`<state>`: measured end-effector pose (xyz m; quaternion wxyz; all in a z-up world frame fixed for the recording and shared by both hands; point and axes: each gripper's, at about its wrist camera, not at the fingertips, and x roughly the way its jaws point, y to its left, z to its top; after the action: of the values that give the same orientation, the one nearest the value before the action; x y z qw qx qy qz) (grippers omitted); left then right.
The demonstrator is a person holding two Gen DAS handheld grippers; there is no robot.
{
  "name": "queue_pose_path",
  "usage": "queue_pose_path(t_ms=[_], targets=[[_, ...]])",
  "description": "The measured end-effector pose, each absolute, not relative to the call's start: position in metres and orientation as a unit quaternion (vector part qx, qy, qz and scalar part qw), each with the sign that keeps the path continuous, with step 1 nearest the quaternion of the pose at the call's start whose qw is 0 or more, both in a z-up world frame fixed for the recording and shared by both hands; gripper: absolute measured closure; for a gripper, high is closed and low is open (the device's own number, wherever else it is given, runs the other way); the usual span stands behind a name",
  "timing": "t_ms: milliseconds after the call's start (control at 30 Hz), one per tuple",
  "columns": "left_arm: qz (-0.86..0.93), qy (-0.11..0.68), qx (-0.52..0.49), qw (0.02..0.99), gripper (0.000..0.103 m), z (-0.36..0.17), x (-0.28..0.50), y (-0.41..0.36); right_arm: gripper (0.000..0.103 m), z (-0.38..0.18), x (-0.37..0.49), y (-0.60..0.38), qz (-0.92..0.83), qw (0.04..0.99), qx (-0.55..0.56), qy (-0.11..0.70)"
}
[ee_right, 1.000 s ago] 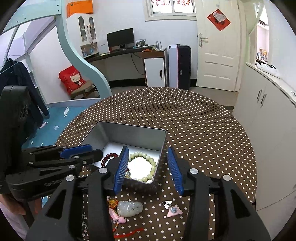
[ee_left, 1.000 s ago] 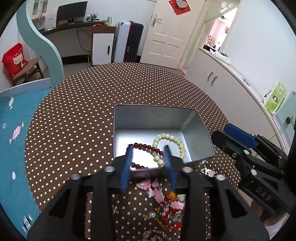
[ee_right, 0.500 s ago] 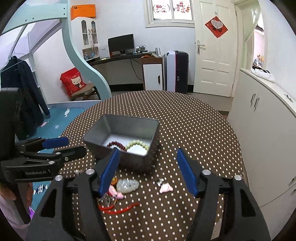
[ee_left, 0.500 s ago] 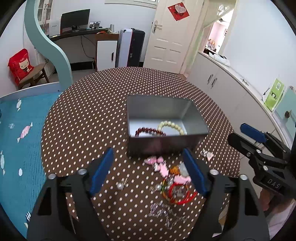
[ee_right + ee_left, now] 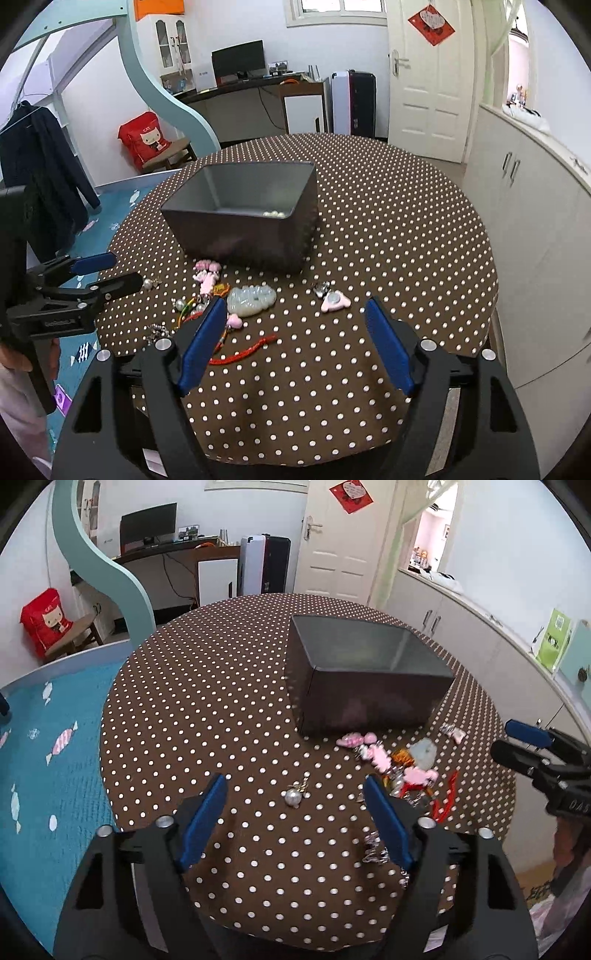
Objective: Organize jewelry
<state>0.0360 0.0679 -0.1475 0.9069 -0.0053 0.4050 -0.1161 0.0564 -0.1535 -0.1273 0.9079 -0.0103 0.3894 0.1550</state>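
Right wrist view alone shows pale beads (image 5: 272, 213) inside the tin (image 5: 236, 236); left gripper (image 5: 295, 814) and right gripper (image 5: 295, 334) both gape wide, holding nothing.

A home bedroom — curved teal bunk frame (image 5: 159, 85), desk with monitor (image 5: 238, 62), suitcase (image 5: 360, 101), panelled door (image 5: 430, 85).
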Motion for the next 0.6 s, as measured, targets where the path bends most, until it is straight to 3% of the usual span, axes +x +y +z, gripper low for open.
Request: queue_pose_path(t_ms=[133,267,600], targets=[[-0.130,0.405,-0.001,0.905,0.042,-0.160,0.039,0.067,0.029,-0.131,0.057,-0.150,0.158,0.904,-0.011,0.398],[-0.144,0.392,0.003,0.909,0.044,-0.164,0.042,0.063,0.029,-0.135,0.055,-0.145,0.164,0.900,-0.016,0.403],[-0.151,0.396,0.034,0.905,0.082,-0.174,0.046,0.054,0.029,-0.139,0.056,-0.132,0.173,0.895,-0.027,0.411]])
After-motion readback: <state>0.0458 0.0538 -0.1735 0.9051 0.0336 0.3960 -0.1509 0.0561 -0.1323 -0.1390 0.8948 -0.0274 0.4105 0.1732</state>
